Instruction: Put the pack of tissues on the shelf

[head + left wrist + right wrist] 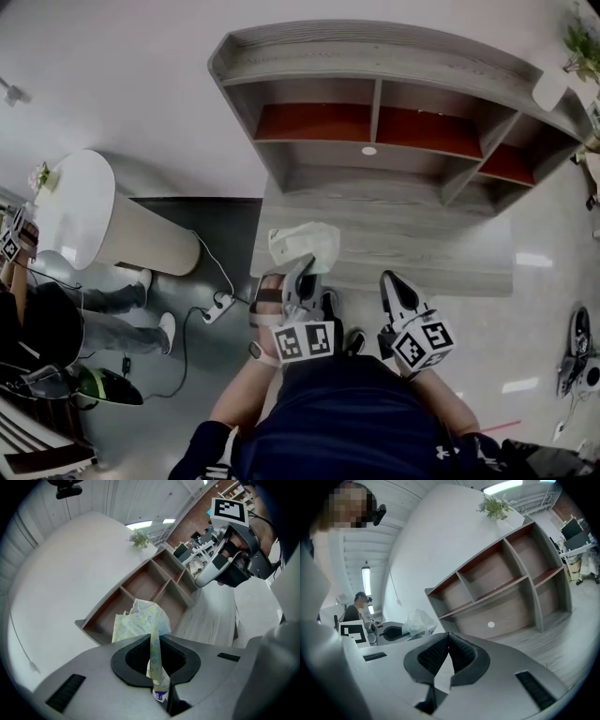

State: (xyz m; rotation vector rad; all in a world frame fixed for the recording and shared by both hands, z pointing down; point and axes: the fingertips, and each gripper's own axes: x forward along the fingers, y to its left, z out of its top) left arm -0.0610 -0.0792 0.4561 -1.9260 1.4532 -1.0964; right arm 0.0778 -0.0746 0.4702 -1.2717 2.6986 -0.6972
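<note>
Shelf (375, 61) (reddish backs) against white wall (112, 56), floor (544, 309) perhaps polished.

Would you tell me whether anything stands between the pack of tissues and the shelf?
Nothing visible does. The left gripper holds the pack of tissues just in front of the shelf, whose open compartments face it.
</note>
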